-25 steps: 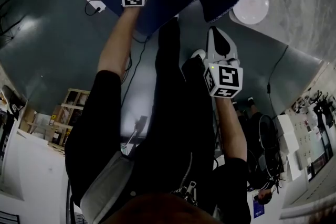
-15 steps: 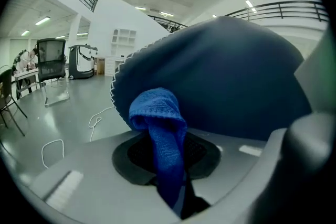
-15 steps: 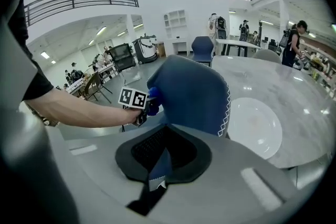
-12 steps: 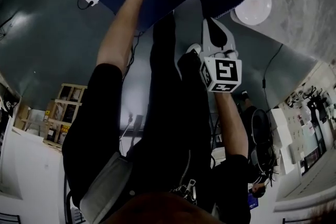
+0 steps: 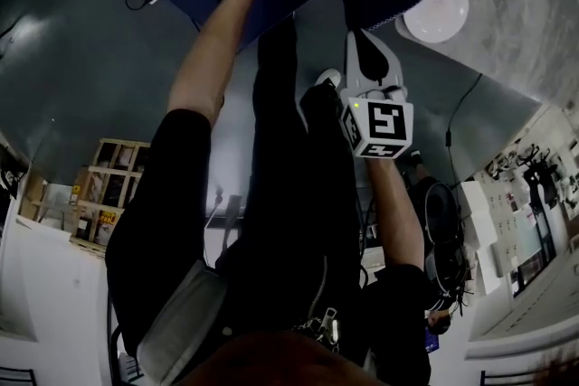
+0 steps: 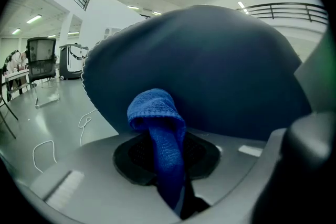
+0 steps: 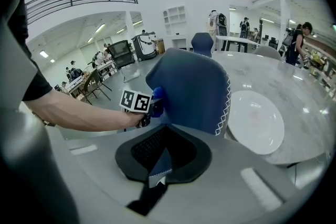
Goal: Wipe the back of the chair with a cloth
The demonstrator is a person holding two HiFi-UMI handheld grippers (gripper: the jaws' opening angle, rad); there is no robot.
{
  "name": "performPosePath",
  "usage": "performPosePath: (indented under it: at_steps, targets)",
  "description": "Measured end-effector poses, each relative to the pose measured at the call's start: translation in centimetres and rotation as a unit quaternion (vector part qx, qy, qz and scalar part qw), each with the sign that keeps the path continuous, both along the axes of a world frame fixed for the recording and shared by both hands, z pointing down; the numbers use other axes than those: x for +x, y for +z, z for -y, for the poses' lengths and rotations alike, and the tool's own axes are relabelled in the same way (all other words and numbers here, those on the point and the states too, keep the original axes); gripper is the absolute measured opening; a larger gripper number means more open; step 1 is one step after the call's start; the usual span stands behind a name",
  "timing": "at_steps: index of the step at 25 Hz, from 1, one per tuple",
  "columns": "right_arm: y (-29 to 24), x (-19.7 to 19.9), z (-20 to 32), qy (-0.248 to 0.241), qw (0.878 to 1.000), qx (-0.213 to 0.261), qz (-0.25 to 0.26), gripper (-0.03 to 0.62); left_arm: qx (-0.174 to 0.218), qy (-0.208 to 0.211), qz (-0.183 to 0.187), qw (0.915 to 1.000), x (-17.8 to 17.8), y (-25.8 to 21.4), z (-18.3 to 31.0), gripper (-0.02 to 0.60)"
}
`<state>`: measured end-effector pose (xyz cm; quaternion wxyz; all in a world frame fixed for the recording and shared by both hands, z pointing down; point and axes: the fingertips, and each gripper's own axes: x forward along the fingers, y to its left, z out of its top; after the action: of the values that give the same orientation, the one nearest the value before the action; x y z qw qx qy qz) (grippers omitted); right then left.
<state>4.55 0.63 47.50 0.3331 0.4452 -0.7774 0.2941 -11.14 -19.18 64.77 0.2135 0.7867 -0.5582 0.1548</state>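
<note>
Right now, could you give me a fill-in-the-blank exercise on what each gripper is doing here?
1. The left gripper is shut on a blue ___.
2. What it holds meets the back of the dark blue ___.
3. The right gripper pinches a blue edge with ___ stitching.
4. On the table lies a white ___.
Missing words: cloth; chair; white; plate.

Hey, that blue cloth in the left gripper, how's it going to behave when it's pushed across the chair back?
The cloth is probably floppy: it folds over in a soft loop above the left gripper. Its nubby texture likely drags on the chair back rather than sliding, so it may bunch.
</note>
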Motion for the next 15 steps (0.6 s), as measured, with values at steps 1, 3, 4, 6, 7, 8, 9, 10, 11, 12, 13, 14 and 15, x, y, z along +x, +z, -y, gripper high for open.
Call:
performPosePath:
  at_steps: [1,3,4,6,7,8,9,10,11,12,13,14,15]
  targets:
    - [0.1,0.1,-0.1,0.000,1.000,-0.001,0.000,0.003,0.000,0.005,0.001,1.0000,0.4,0.0,-0.2,0.081]
    - [0.2,0.1,-0.1,0.001,1.000,-0.002,0.001,0.003,0.002,0.019,0.004,0.9998,1.2,0.1,-0.6,0.081]
    - [0.3,0.1,-0.1,0.001,1.000,-0.003,0.002,0.003,0.002,0.029,0.007,0.9996,1.7,0.2,-0.8,0.081]
    - [0.3,0.0,-0.3,0.001,1.000,-0.005,0.003,0.003,0.001,0.046,0.010,0.9989,2.5,0.3,-1.5,0.081]
    - [0.3,0.0,-0.3,0.001,1.000,-0.005,0.004,0.003,0.000,0.053,0.011,0.9986,3.0,0.3,-1.8,0.081]
    - [0.3,-0.1,-0.4,0.001,1.000,-0.005,0.005,0.003,0.000,0.059,0.011,0.9982,3.4,0.3,-2.0,0.081]
    - [0.3,-0.1,-0.5,0.002,1.000,-0.004,0.006,0.003,0.000,0.063,0.011,0.9979,3.8,0.2,-2.3,0.081]
    - [0.3,-0.1,-0.6,0.003,1.000,-0.004,0.008,0.003,-0.001,0.066,0.010,0.9978,4.2,0.2,-2.5,0.081]
    - [0.3,0.0,-0.8,0.003,1.000,-0.006,0.009,0.003,-0.002,0.069,0.008,0.9976,4.7,0.3,-2.9,0.081]
    - [0.4,0.2,-1.0,0.004,1.000,-0.007,0.008,0.003,-0.004,0.071,0.006,0.9974,5.3,0.3,-3.2,0.081]
    - [0.3,0.4,-1.1,0.004,1.000,-0.008,0.007,0.003,-0.005,0.074,0.003,0.9972,5.9,0.3,-3.6,0.081]
    - [0.2,0.6,-1.1,0.005,1.000,-0.007,0.005,0.003,-0.005,0.078,0.000,0.9969,6.6,0.2,-3.9,0.081]
    - [0.1,0.7,-1.2,0.007,1.000,-0.006,0.004,0.003,-0.005,0.083,-0.004,0.9965,7.2,0.1,-4.2,0.081]
